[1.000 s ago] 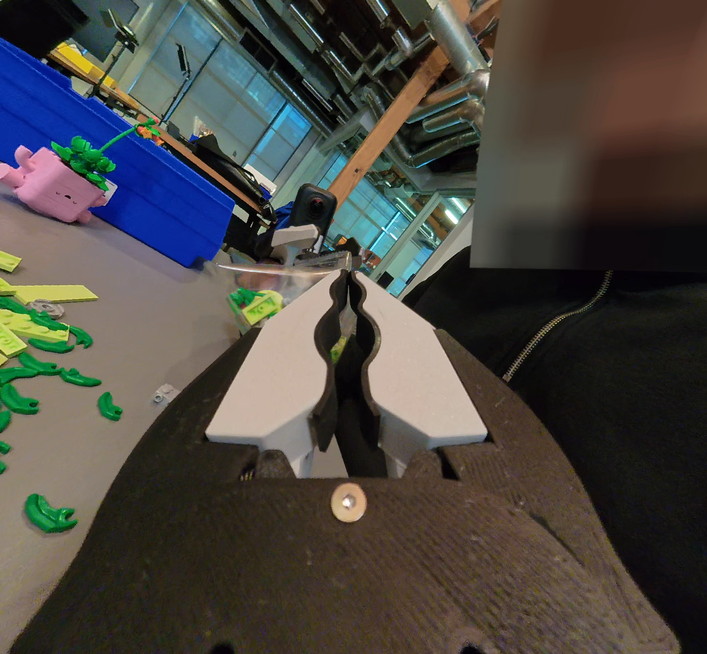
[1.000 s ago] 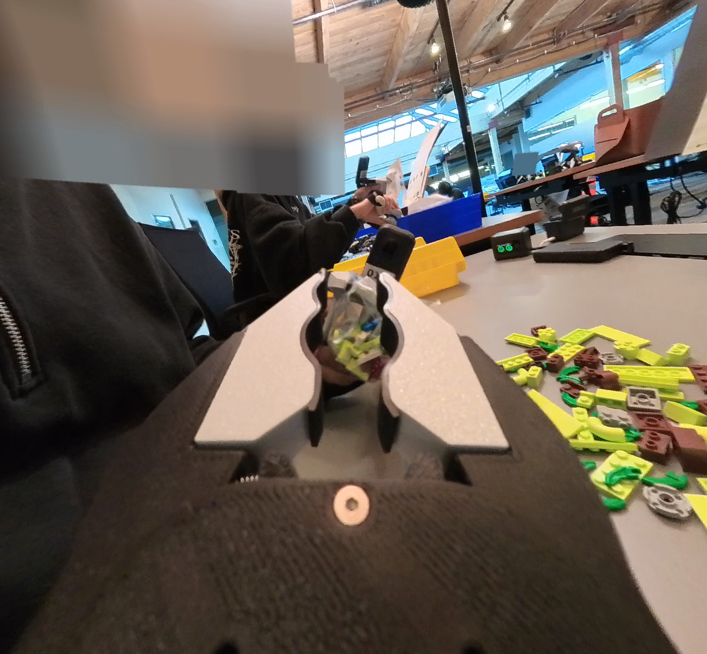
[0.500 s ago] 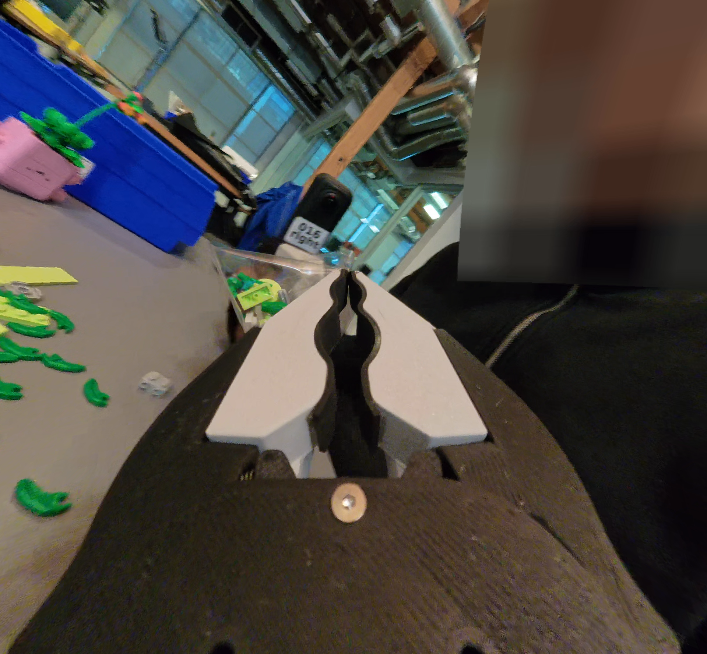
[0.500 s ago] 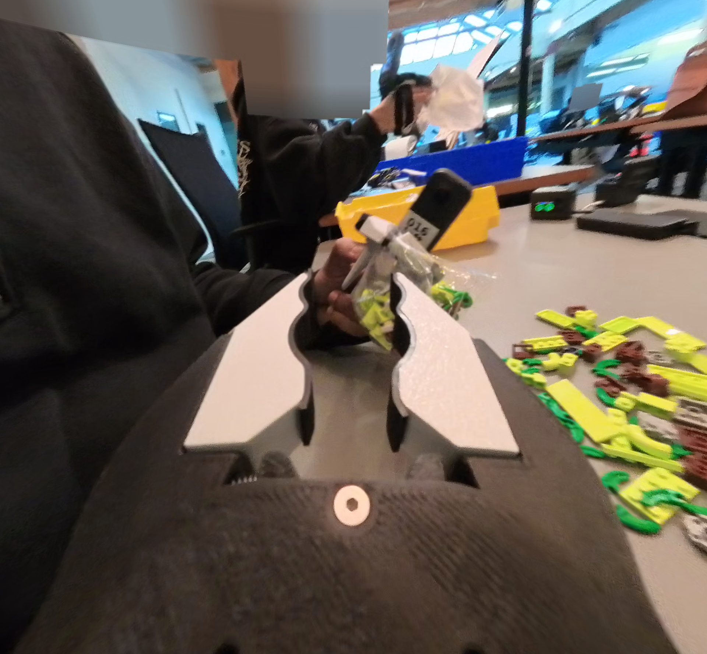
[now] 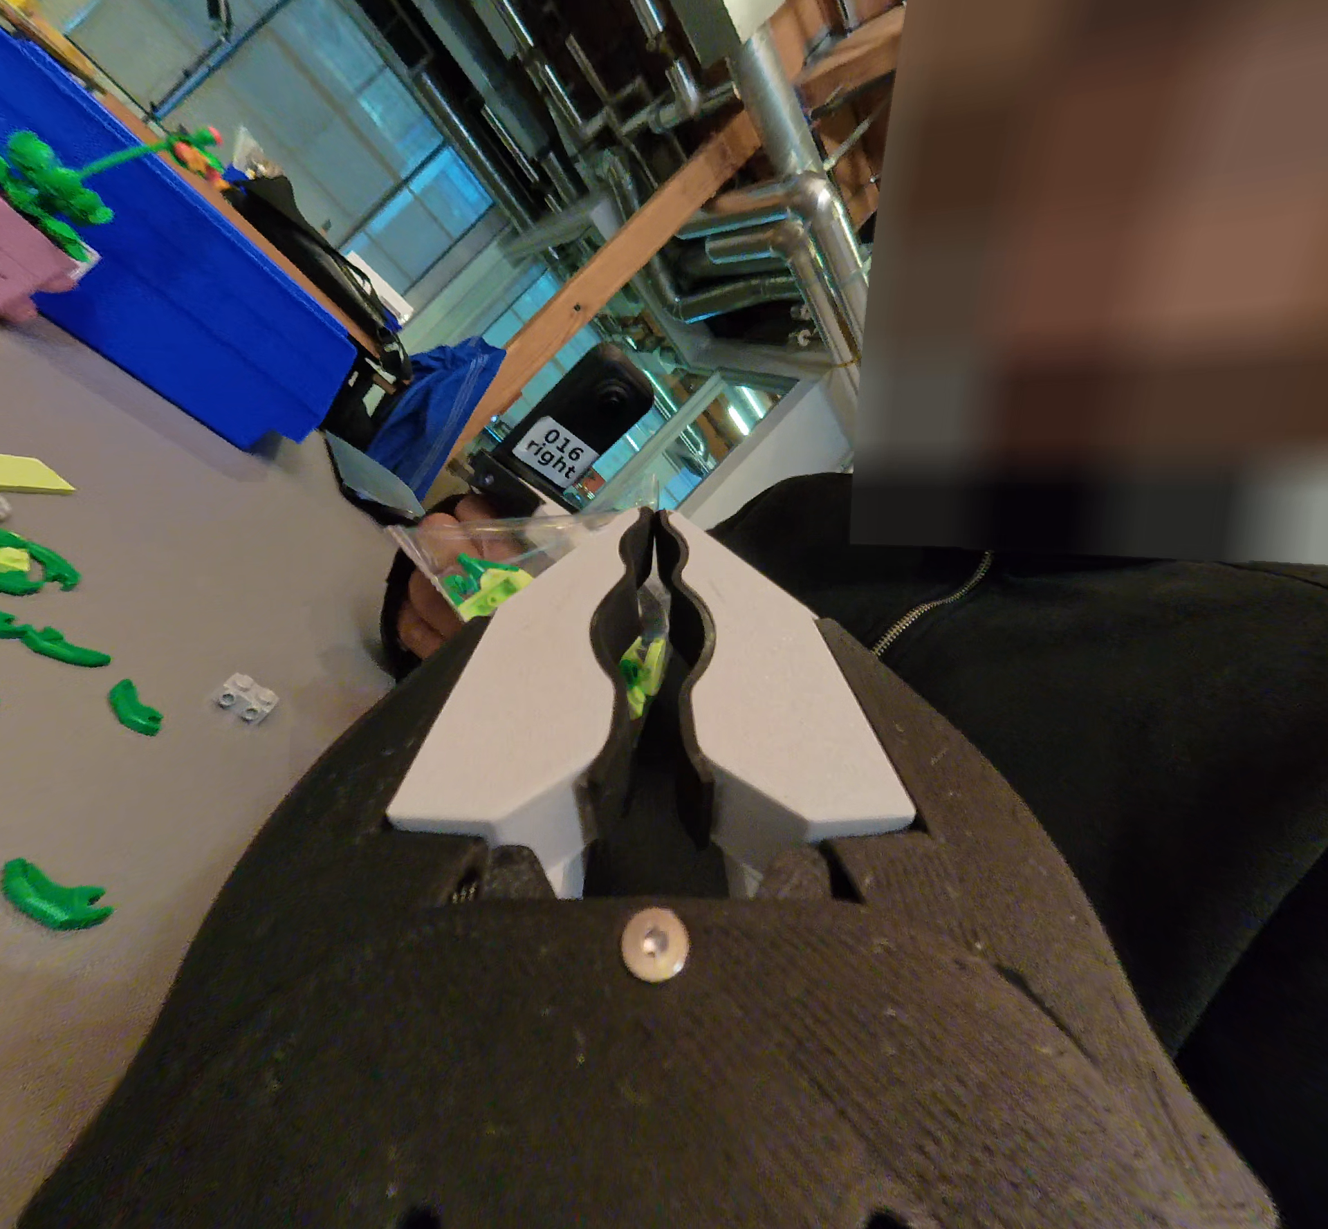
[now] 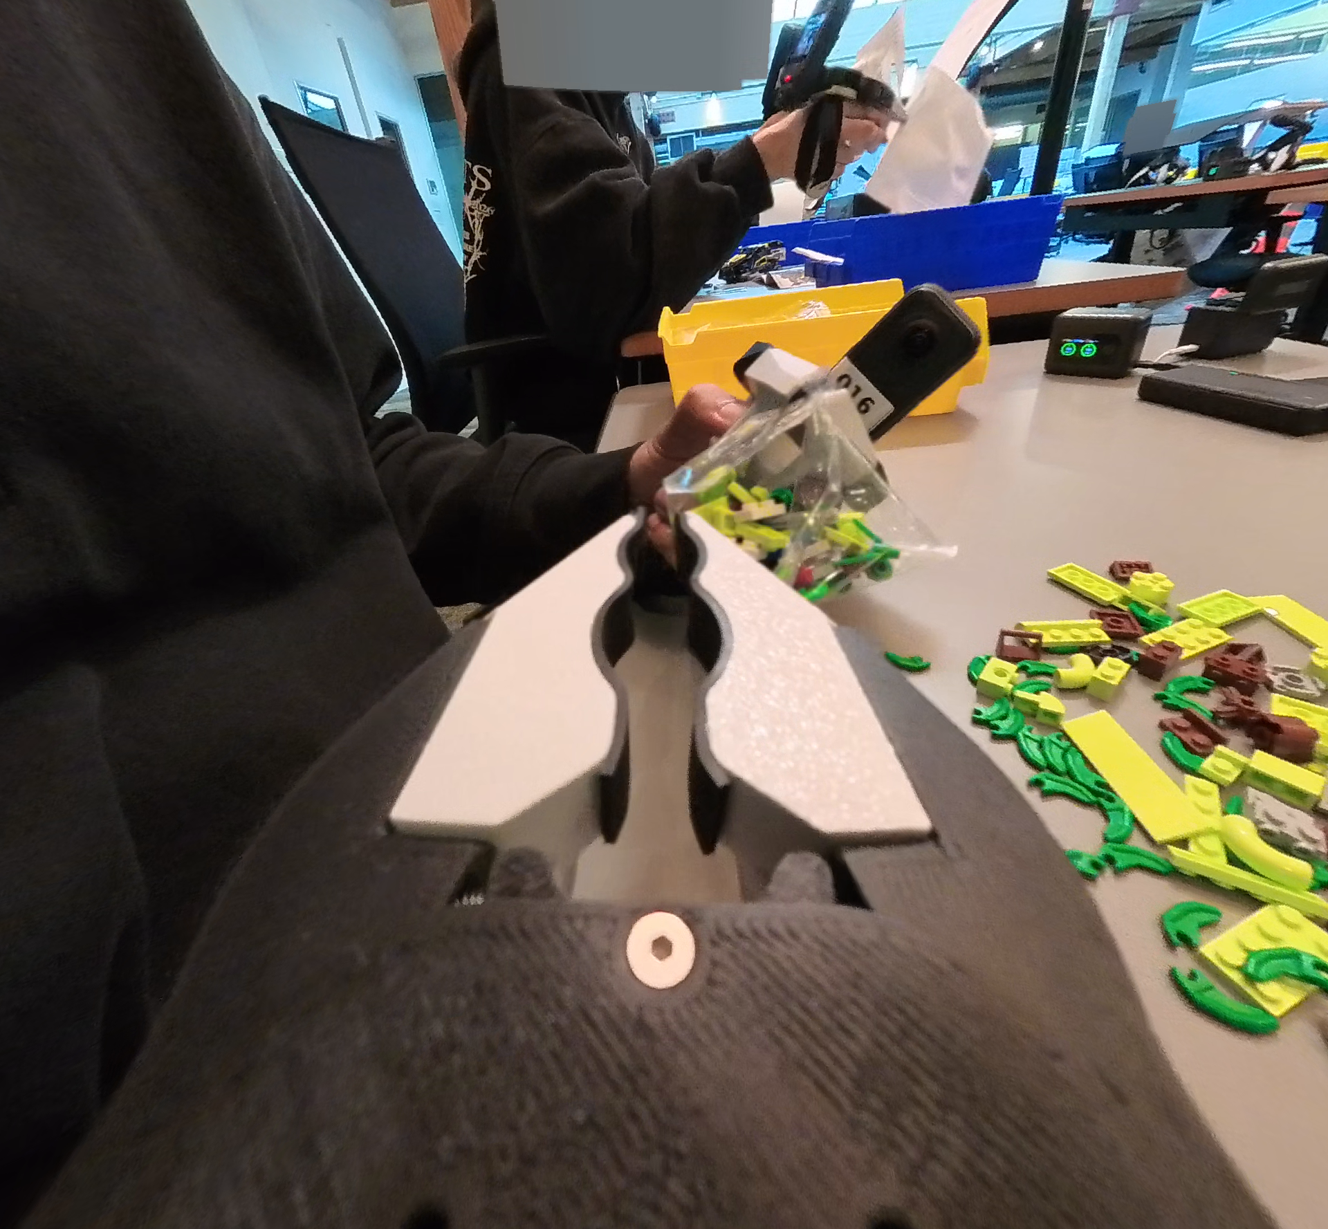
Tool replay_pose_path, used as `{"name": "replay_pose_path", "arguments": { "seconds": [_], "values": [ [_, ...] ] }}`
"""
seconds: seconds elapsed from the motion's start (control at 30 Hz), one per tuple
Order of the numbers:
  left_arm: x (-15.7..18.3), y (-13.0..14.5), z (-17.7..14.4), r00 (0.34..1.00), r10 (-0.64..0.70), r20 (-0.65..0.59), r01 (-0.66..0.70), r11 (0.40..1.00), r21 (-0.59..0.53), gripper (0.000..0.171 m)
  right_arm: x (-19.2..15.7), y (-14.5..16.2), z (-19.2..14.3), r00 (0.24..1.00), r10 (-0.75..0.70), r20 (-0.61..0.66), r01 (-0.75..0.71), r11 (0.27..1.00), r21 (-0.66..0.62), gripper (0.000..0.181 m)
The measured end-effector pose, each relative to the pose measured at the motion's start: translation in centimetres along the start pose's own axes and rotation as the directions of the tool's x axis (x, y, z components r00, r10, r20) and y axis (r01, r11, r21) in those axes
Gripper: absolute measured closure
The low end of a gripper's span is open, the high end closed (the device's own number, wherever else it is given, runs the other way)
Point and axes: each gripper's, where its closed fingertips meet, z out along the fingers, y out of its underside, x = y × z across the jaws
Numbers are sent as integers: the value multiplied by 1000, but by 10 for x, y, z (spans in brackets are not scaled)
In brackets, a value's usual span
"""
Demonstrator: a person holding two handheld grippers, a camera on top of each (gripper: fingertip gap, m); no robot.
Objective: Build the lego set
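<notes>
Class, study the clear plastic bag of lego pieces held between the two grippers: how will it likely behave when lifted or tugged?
The clear bag looks floppy: its film creases and sags. Its loose pieces bunch low, so the weight would probably shift as it tilts. The left gripper pinches only a thin edge, which may slip or tear under a hard pull.
</notes>
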Motion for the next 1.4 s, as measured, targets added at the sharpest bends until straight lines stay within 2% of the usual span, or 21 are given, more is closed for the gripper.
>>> {"name": "replay_pose_path", "arguments": {
  "seconds": [0.03, 0.23, 0.4, 0.43, 0.57, 0.7, 0.77, 0.9, 1.07, 1.1, 1.13, 1.17, 1.3, 1.4],
  "values": [
    [-1, -2, -2, 1000, 6, 8, -6, 1000, 12, 171, -1, 1, 0, 1000, -6, 2, 6, 1000, -4, 181],
    [-1, -10, -8, 1000, 9, 6, -9, 998, 62, 171, 1, 1, 0, 999, -31, -27, 31, 999, -8, 181],
    [-2, -7, -6, 1000, 11, 17, -12, 999, 44, 171, 1, -2, -2, 999, -34, -25, 34, 999, 7, 181],
    [-2, -7, -6, 1000, 4, 12, -5, 999, 45, 171, 3, -3, -2, 999, -31, -32, 32, 999, 15, 175],
    [0, -8, -7, 1000, 0, -2, 0, 999, 52, 171, 9, -17, -10, 997, -23, -73, 30, 995, 99, 158],
    [1, -7, -5, 1000, -2, -15, 2, 999, 47, 171, 26, -35, -30, 986, 24, -163, 12, 976, 218, 155],
    [0, -5, -4, 1000, -4, -11, 4, 999, 37, 171, 40, -37, -38, 970, 60, -234, -2, 971, 240, 155],
    [-3, -1, -1, 1000, -4, 4, 4, 1000, 16, 171, 45, -29, -35, 958, 36, -284, 17, 983, 181, 154],
    [-5, 5, 3, 1000, -1, 18, 1, 1000, -24, 171, 44, -1, -14, 929, -129, -348, 120, 992, -48, 158],
    [-6, 7, 4, 1000, 0, 23, 0, 999, -33, 171, 45, 3, -12, 920, -156, -360, 136, 987, -80, 164],
    [-7, 8, 4, 1000, 1, 31, 0, 999, -41, 171, 47, 5, -12, 907, -178, -382, 148, 983, -107, 180],
    [-9, 10, 5, 999, 1, 40, 1, 999, -47, 171, 49, 5, -13, 894, -199, -401, 161, 979, -126, 181],
    [-17, 8, 2, 995, 12, 99, -8, 999, -38, 171, 52, -16, -28, 853, -211, -477, 219, 975, -41, 181],
    [-23, 12, 4, 988, 41, 146, -31, 997, -70, 171, 57, -14, -31, 864, -154, -479, 165, 986, -20, 181]
  ]
}}
